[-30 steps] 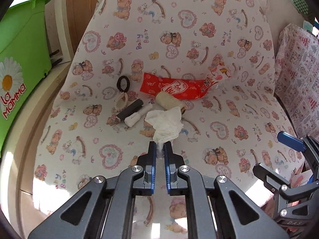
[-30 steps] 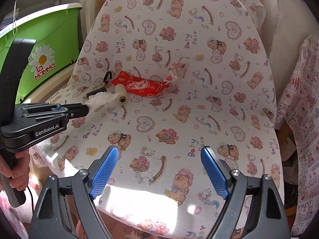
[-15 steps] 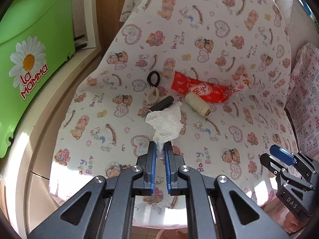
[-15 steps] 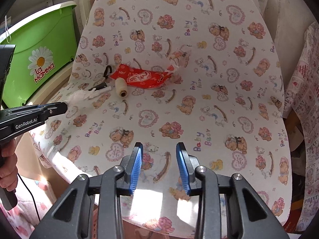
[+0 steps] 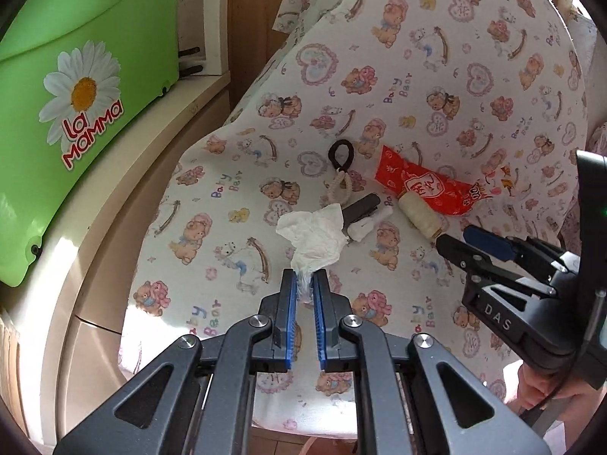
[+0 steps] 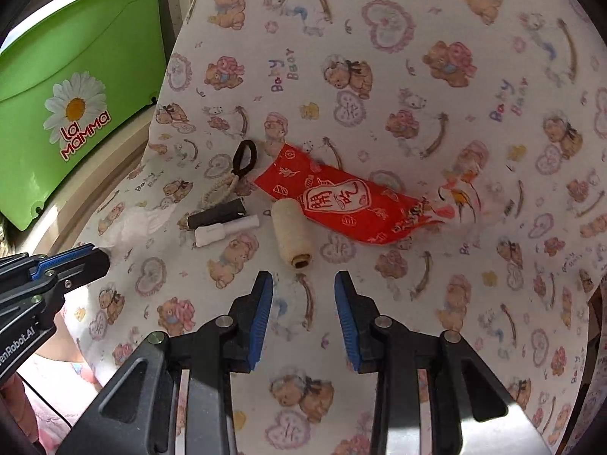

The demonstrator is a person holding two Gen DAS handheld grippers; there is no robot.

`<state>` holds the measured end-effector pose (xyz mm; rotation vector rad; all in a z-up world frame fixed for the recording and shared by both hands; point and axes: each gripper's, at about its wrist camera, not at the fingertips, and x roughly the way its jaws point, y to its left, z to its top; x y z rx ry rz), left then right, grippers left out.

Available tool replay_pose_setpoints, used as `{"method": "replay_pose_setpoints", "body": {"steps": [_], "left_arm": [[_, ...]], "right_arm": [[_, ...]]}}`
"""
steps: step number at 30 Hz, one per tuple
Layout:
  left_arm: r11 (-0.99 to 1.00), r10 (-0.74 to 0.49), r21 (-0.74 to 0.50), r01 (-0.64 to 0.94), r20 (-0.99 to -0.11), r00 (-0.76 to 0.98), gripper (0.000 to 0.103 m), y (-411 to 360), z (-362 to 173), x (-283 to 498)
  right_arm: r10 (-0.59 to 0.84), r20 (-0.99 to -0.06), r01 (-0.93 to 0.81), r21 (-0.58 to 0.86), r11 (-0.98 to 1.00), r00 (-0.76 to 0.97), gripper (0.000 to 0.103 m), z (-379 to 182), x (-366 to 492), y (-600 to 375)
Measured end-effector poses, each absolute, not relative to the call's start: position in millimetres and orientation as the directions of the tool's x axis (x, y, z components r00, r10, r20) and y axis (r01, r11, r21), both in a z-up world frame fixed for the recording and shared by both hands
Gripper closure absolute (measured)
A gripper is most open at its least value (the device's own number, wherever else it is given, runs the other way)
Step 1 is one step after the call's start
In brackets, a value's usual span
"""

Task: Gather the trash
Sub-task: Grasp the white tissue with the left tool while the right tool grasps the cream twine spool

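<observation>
Crumpled tissue being pinched by the left gripper over the bear-print cloth.

The white tissue point(image 5: 316, 237) is being held by its lower end between the blue pads of the left gripper point(image 5: 303, 284), which is being kept clamped tight on it; the rest of the tissue is being lifted just in front of a dark spool point(image 5: 360, 206) and a white spool point(image 5: 366, 227) lying side by side on the bear-print cloth point(image 5: 436, 87). A cream thread spool point(image 6: 292, 233) is being shown touching the red wrapper point(image 6: 341, 199), with a black hair tie point(image 6: 244, 157) to their left. The right gripper point(image 6: 303, 316) is being held part-way open just short of the cream spool, nothing between its pads. A green bin point(image 5: 68, 87) is being seen at the left, beside the cloth.
</observation>
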<state>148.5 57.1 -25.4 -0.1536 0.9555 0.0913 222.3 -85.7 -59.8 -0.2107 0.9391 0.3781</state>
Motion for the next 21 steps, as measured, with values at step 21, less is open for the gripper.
{"method": "replay_pose_setpoints", "body": {"steps": [21], "left_arm": [[0.989,0.033,-0.056,-0.137,-0.819,0.573,0.094,55,-24,148]], "right_arm": [[0.245,-0.83,-0.36,0.057,0.931,0.501,0.077,-66,182,-116]]}}
